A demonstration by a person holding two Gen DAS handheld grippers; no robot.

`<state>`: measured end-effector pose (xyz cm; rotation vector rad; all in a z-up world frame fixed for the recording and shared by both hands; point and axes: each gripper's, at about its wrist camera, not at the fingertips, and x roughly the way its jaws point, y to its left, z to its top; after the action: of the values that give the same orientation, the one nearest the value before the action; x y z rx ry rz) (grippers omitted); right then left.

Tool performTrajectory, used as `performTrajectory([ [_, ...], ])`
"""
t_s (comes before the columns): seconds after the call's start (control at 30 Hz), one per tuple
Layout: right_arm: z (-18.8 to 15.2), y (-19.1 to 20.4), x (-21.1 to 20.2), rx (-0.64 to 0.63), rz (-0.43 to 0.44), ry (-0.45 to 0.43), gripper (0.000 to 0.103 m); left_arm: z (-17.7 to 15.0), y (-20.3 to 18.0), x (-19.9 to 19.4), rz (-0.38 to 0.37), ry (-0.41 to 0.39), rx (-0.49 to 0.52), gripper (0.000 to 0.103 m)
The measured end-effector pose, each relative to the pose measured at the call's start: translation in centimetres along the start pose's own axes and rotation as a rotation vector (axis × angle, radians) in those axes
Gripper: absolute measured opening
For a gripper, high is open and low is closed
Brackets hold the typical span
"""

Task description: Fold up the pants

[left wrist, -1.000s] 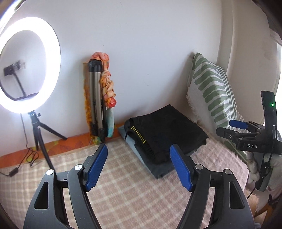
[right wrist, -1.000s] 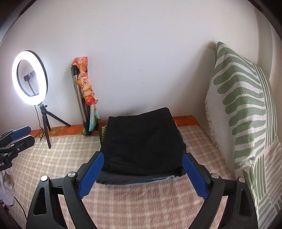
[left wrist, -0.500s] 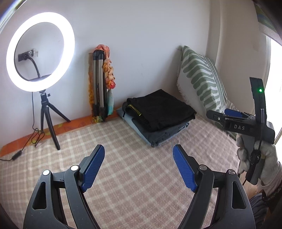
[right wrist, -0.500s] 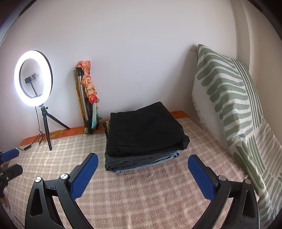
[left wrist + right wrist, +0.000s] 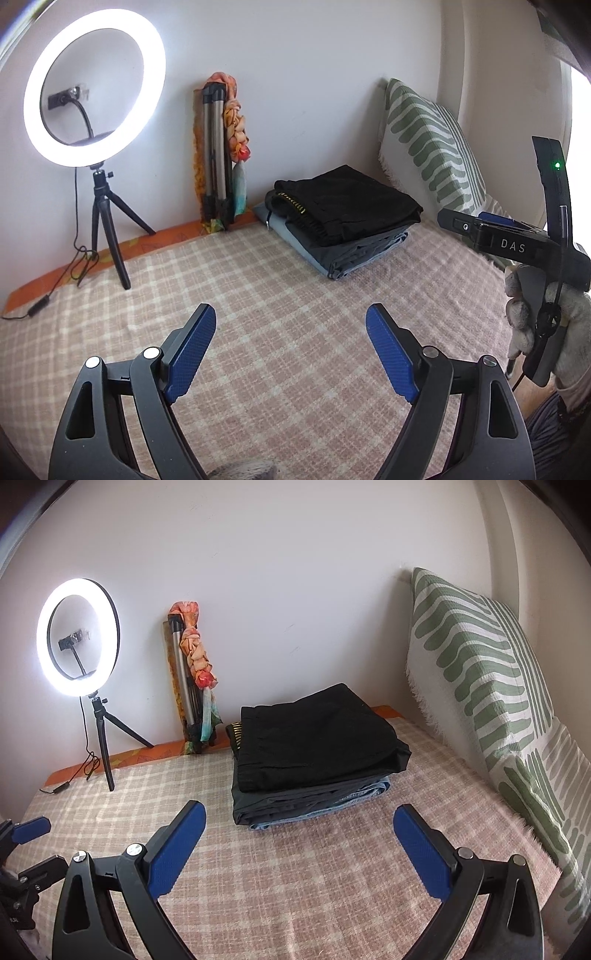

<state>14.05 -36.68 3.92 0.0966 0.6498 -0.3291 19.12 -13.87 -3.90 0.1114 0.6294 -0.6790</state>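
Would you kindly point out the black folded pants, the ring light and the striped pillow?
black folded pants (image 5: 314,738), right wrist view, top face
ring light (image 5: 94,88), left wrist view, glowing rim
striped pillow (image 5: 476,664), right wrist view, front face

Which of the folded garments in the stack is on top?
The black folded pants, lying on the dark grey folded garment, with a light blue folded one at the bottom.

Perhaps three folded pants (image 5: 314,753) (stacked), two grippers (image 5: 291,354).

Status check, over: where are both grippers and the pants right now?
Left gripper open, empty; jaws just opened wider. Right gripper wide open, empty. Black pants folded atop the stack by the wall, untouched. Checked blanket between, nothing blocking.
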Motion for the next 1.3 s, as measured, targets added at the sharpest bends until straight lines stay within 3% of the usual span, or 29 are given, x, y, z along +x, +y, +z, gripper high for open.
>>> performTrajectory([
  [0.27, -0.5, -0.3, 0.8, 0.027, 0.013, 0.015, 0.103, -0.3, -0.5, 0.3, 0.014, 0.020, 0.022, 0.089],
  [1.3, 0.1, -0.1, 0.3, 0.010, -0.003, -0.021, 0.103, -0.2, 1.0, -1.2, 0.015, 0.016, -0.019, 0.089],
])
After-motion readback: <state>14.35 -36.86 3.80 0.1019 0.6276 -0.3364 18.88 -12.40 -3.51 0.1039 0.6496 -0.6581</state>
